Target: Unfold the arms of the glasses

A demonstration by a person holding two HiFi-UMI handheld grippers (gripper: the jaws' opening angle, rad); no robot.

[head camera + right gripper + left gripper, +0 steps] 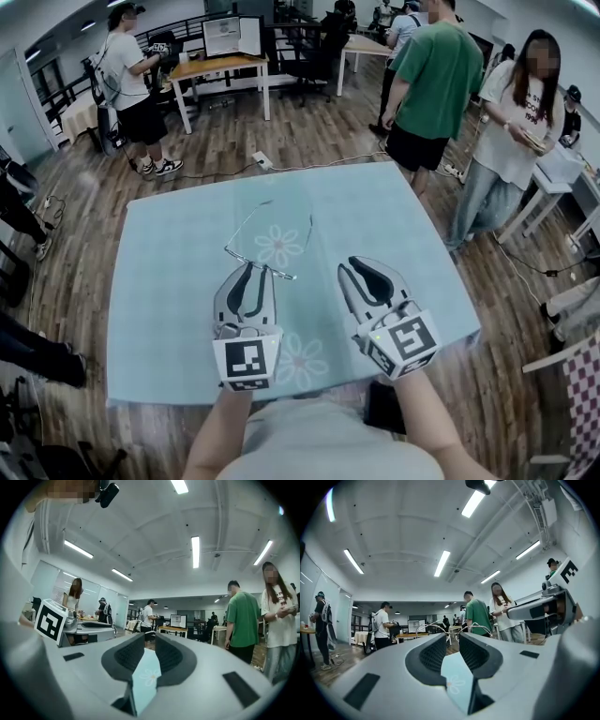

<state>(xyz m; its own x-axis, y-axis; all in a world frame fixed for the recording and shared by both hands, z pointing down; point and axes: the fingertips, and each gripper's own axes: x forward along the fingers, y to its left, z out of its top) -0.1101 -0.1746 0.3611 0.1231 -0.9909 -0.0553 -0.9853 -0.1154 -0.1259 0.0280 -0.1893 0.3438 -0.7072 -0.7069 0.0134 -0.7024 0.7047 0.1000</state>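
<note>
Two grippers held low over the desk, glasses at the left one's tips.
Wire-rimmed glasses [272, 239] lie on the pale-blue flower-print desk [178, 281], long axis crosswise and slightly slanted, just ahead of the left gripper [251, 269]. The right gripper [363, 265] sits off to their right, apart, so the left is nearer. Both grippers have a narrow gap with nothing between. The frame is thin metal with clear lenses and likely slippery.

no legible text anywhere
</note>
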